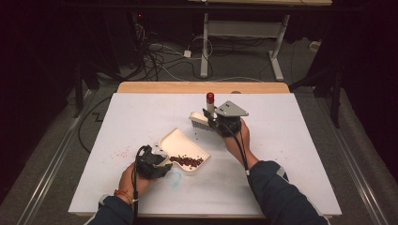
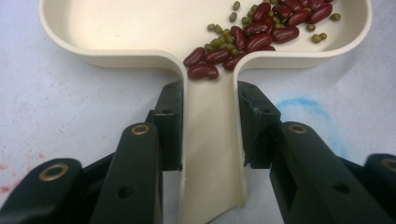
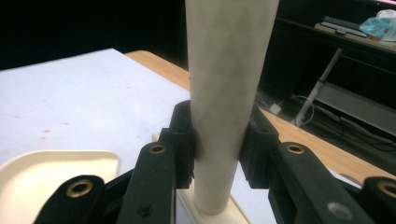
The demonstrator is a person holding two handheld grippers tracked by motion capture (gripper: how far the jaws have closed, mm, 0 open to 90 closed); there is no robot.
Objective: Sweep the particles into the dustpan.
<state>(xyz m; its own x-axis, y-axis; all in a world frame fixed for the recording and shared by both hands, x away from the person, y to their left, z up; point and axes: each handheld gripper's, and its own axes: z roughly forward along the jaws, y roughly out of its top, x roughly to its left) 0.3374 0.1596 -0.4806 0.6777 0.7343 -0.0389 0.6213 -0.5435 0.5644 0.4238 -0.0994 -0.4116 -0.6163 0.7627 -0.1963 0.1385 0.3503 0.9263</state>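
Smooth cream plastic dustpan (image 1: 184,146) at frame center, glossy red beans (image 1: 187,161) piled inside. Left claw (image 2: 208,126) is clamped on its flat handle. Right claw (image 3: 218,140) grips the brush (image 1: 199,118)'s tapered, faceted cream handle.

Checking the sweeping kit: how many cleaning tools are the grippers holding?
2: a cream dustpan with beans, handle clamped by the left gripper; a brush, handle clamped by the right gripper.

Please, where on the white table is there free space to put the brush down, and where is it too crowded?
Free patches: the far left of the white table, beyond the dustpan, and the right side, right of the right gripper holding the brush. Crowded: the middle, between the dustpan with its beans, the brush and the left gripper. Small red specks lie left of the dustpan.
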